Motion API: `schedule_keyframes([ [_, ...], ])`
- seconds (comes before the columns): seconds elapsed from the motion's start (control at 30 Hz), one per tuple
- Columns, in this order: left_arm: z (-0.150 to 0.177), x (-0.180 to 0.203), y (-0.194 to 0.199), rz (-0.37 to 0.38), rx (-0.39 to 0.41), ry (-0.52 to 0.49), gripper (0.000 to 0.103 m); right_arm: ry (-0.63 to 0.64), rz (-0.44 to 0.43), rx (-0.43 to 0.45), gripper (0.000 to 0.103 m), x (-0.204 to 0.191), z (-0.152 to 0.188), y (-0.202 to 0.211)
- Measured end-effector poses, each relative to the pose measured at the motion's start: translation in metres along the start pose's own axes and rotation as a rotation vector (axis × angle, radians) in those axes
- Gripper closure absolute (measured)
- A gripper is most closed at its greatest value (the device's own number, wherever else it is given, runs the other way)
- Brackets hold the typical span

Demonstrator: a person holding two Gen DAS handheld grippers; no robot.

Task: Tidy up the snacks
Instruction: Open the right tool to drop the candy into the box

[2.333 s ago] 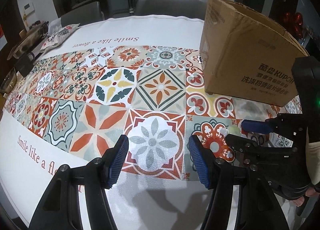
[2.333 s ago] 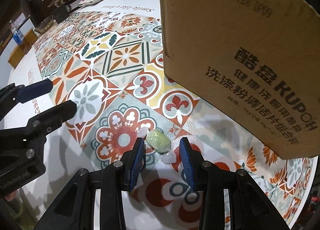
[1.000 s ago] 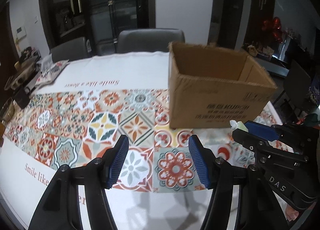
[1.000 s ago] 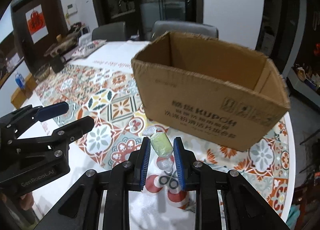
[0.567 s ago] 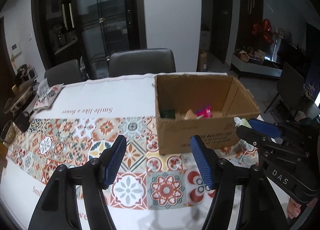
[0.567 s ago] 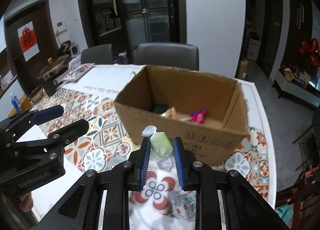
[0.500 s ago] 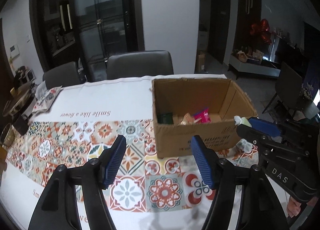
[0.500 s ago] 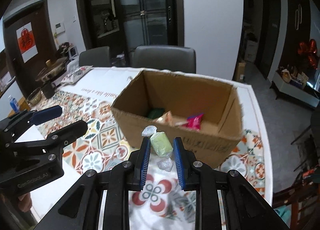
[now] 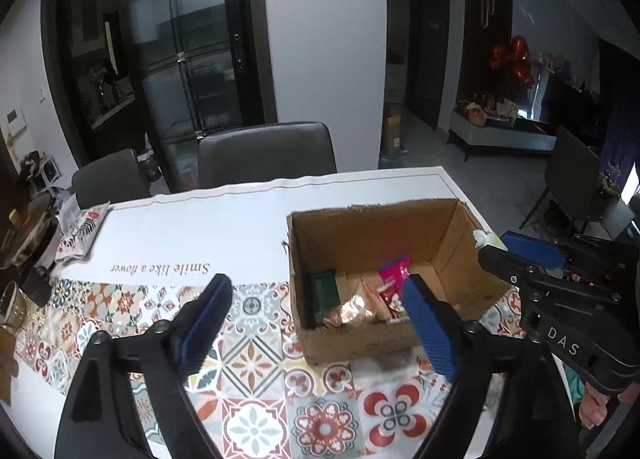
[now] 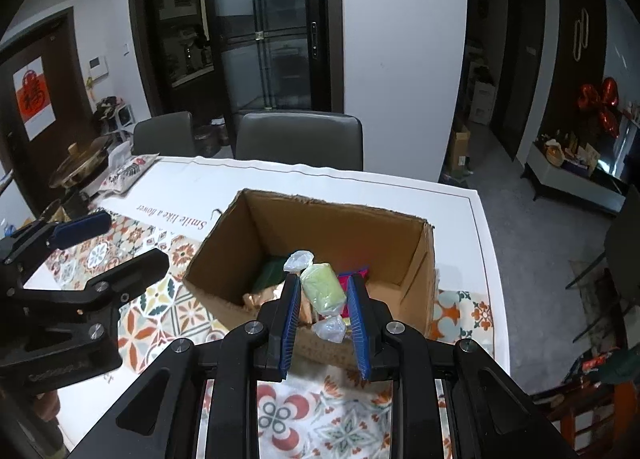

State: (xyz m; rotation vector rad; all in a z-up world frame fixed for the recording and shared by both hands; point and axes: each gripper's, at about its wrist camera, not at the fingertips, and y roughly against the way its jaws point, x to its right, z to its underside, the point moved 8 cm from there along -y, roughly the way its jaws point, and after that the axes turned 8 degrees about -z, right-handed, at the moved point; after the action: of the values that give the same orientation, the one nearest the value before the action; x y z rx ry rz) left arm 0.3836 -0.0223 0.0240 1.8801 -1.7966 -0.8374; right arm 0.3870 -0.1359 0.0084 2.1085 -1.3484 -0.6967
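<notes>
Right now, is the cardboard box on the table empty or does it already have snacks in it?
Not empty. The cardboard box stands open-topped, and a dark green packet, a pink wrapper and shiny golden packets lie on its floor.

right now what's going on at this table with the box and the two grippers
A person is sorting snacks into an open cardboard box on the patterned tablecloth. The right gripper is shut on a pale green wrapped candy, held above the box's near edge. The left gripper is empty, its fingers have just been opening wide with nothing between them. Several snack packets already lie in the box; the candy is not yet dropped in.
</notes>
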Motion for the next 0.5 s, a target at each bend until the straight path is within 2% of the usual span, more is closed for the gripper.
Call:
schedule_keyframes([
  [0.33,-0.011,0.001,-0.022,-0.01,-0.051,0.015,0.012,-0.036,0.036,-0.042,0.076,0.026,-0.014,-0.026],
  [0.5,-0.007,0.003,-0.024,-0.028,-0.055,0.006,0.012,-0.079,0.048,-0.061,0.059,0.034,-0.008,-0.029],
])
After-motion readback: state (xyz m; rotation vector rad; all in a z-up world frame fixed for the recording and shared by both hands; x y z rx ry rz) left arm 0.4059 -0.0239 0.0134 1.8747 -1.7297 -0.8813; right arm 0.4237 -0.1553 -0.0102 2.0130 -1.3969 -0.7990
